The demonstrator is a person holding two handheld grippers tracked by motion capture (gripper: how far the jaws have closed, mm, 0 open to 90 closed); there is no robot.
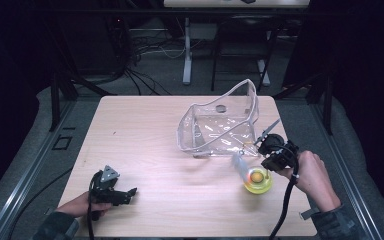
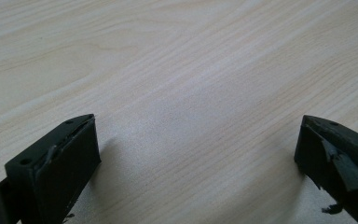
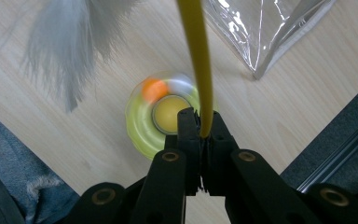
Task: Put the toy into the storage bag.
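Wooden counter (image 1: 145, 135) fills the middle of the high view. Clear plastic bag (image 1: 220, 122) stands open at upper centre-right, mouth up, its near corner also at the upper right of the right gripper view (image 3: 265, 32).

Right hand (image 1: 314, 175) at lower right, wrist bent inward, forearm entering from the bottom edge. Right claw (image 1: 269, 150) points toward the bag's near corner; in its own view (image 3: 200, 123) the jaws are pinched tight on a thin yellow stick (image 3: 198, 60) running up the frame. White feather (image 3: 70, 51) blurred at upper left. Yellow-green round toy (image 1: 258, 180) lies on the counter just below the claw, orange ball (image 3: 154, 88) blurred on its ring.

Left hand (image 1: 80, 204) at lower left, resting low on the counter. Left claw (image 2: 196, 158) spread wide, nothing between the jaws, bare wood beneath.
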